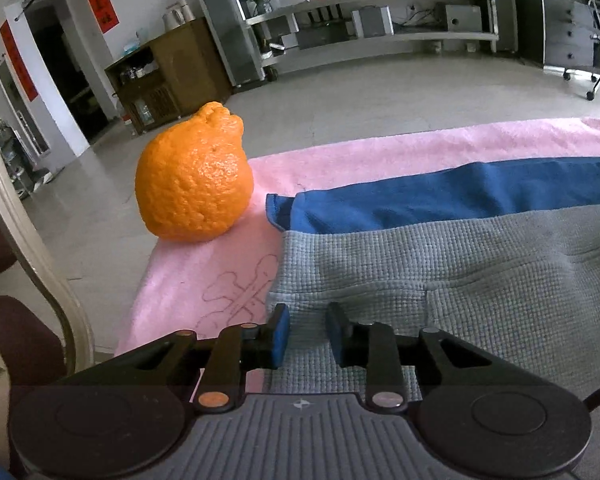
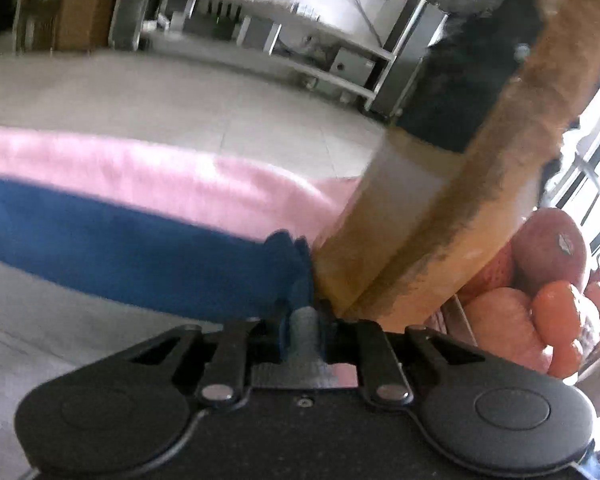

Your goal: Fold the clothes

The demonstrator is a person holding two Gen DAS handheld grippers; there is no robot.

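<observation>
A grey waffle-weave cloth (image 1: 460, 280) lies over a blue cloth (image 1: 440, 196) on a pink towel (image 1: 204, 280) that covers the table. My left gripper (image 1: 307, 334) is open, with its blue pads either side of a raised fold at the grey cloth's left edge. In the blurred right wrist view, my right gripper (image 2: 302, 330) is shut on a pinch of the grey cloth (image 2: 306, 354), close to the bunched end of the blue cloth (image 2: 140, 264). The pink towel (image 2: 160, 176) shows behind it.
A large bumpy orange (image 1: 194, 178) stands on the pink towel's far left corner. A tan block-like object (image 2: 440, 208) leans just right of my right gripper. Apples and oranges (image 2: 540, 288) are piled at the far right. Beyond the table edge is floor, a wooden cabinet (image 1: 168, 72) and shelves.
</observation>
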